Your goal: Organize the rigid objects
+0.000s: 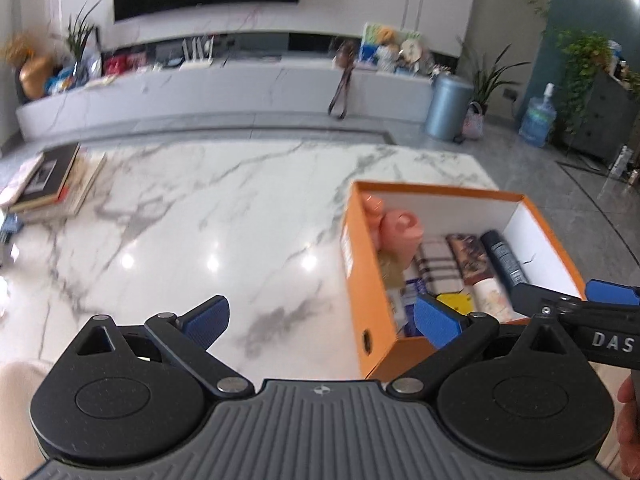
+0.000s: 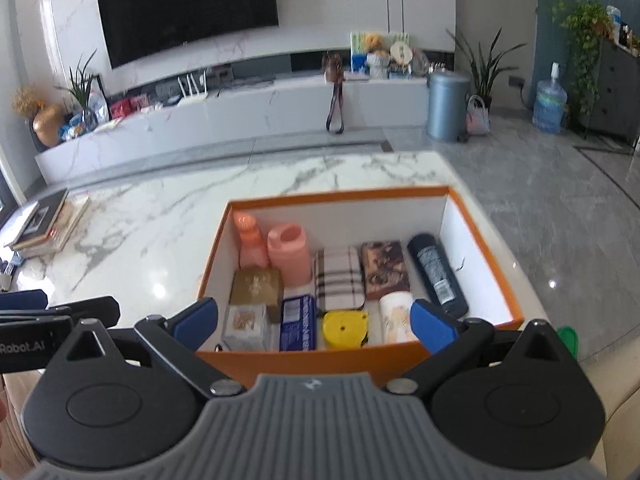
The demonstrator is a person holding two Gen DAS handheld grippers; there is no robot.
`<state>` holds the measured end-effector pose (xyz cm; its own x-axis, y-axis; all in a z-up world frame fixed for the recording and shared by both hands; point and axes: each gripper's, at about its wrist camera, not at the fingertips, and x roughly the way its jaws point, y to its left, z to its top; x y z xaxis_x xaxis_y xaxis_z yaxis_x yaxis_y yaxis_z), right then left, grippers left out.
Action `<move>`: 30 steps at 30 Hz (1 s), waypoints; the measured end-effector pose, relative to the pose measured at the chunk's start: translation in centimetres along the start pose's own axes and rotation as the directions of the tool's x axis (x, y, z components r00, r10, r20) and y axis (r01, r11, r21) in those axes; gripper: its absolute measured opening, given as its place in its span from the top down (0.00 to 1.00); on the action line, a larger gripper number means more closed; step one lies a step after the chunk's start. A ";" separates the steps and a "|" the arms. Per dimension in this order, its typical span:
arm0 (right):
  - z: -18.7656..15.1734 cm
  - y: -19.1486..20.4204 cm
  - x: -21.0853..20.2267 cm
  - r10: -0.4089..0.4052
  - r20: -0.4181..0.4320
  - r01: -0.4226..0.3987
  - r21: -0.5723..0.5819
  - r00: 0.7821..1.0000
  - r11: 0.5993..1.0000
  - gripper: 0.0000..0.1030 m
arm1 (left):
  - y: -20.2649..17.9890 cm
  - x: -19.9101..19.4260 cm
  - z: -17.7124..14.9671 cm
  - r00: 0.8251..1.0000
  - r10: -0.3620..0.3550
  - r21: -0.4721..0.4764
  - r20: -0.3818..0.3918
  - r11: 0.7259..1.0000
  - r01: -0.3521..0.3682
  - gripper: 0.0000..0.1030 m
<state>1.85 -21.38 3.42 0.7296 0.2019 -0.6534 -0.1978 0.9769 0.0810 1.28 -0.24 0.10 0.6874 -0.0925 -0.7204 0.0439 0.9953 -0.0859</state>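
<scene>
An orange box with white inner walls stands on the marble table, also in the left wrist view. It holds several items: two pink bottles, a plaid case, a brown patterned box, a dark can, a gold box, a blue packet, a yellow tape measure. My right gripper is open and empty, just before the box's near wall. My left gripper is open and empty, over the table left of the box.
A stack of books lies at the table's far left. Beyond the table are a long TV cabinet, a metal bin, plants and a water jug. The right gripper's body shows beside the left one.
</scene>
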 end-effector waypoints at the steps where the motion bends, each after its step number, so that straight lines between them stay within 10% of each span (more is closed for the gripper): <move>1: 0.0 0.2 0.2 0.003 -0.007 -0.003 -0.002 1.000 1.000 0.01 | 0.3 0.1 0.0 1.000 0.005 -0.007 -0.008 1.000 -0.005 0.00; 30: -0.8 1.4 1.7 -0.018 -0.091 0.017 -0.009 0.996 1.000 0.01 | 2.2 0.0 -0.3 0.998 0.054 0.001 -0.043 0.999 -0.054 0.00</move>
<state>2.29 -19.72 1.87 0.6705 0.1770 -0.7205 -0.1913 0.9795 0.0626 1.15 1.91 -0.30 0.6570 -0.0396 -0.7528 0.0071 0.9989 -0.0463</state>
